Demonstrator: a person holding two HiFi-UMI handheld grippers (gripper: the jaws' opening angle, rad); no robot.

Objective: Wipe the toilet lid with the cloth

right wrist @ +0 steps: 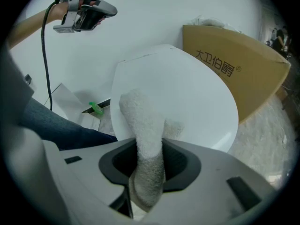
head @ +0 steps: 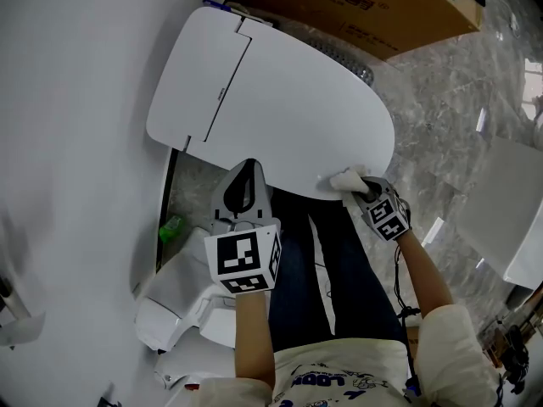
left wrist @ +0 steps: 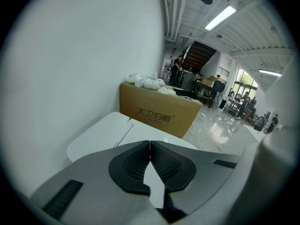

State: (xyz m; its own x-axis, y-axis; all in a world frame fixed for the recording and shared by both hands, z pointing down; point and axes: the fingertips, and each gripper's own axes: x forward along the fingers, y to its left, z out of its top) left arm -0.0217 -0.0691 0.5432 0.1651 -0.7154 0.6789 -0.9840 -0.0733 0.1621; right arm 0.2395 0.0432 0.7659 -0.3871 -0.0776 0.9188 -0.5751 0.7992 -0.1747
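Observation:
The white toilet lid [head: 280, 100] lies shut below me, its rounded front edge nearest my legs. A white terry cloth [head: 346, 179] rests on that front edge, and my right gripper [head: 363, 190] is shut on it. In the right gripper view the cloth [right wrist: 145, 135] stands pinched between the jaws and touches the lid [right wrist: 187, 93]. My left gripper [head: 243, 179] hovers at the lid's near left edge, shut with nothing in it; its jaws meet at the tips in the left gripper view [left wrist: 149, 146], with the lid [left wrist: 108, 135] beyond.
A brown cardboard box [head: 356, 7] stands behind the toilet, against the white wall [head: 68, 100]. Grey marble floor [head: 458, 117] lies to the right. White parts and a small green object [head: 170, 227] sit on the floor at the left. My legs are just below the lid.

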